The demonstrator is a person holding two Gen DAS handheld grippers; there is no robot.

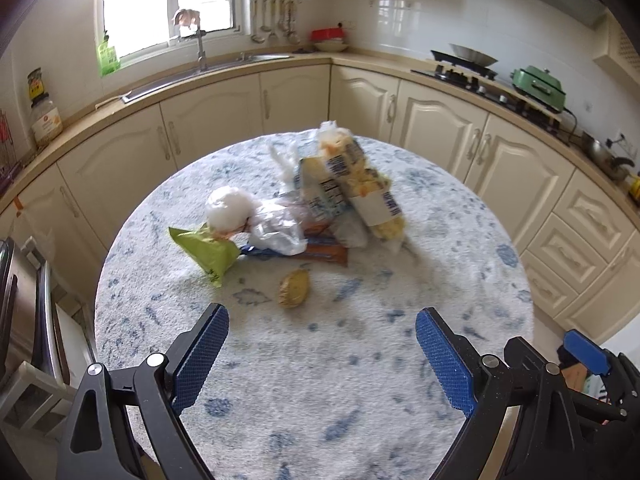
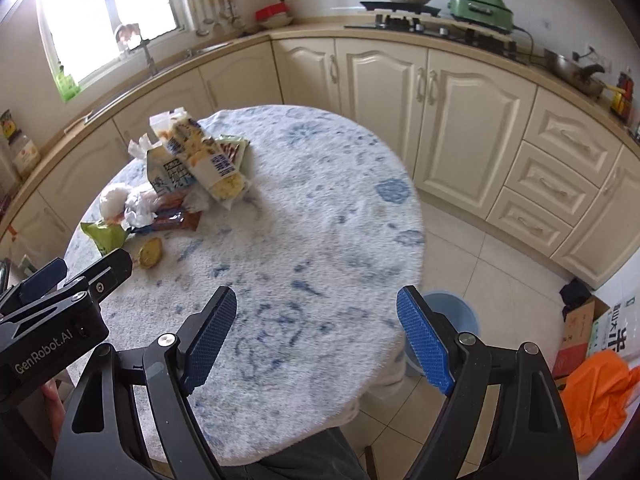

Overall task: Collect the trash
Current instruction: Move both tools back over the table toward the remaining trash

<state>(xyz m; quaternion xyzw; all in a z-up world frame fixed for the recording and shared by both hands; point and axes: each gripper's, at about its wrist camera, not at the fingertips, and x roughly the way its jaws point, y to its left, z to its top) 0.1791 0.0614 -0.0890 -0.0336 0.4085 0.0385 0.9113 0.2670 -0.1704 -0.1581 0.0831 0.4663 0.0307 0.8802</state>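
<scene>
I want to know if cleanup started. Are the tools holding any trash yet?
No. The left tool and right tool are both open with nothing between their fingers. The trash pile lies untouched on the table.

White desk cover (image 1: 400,360) mottled with blue; lime-green wrapper (image 1: 206,250); orange bag (image 2: 600,396); blue bucket (image 2: 460,314); cream cabinets (image 1: 436,128).

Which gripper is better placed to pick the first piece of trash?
Probably the left gripper: open, with the small yellow wrapper just ahead. The right gripper, also open, faces bare tablecloth.
</scene>
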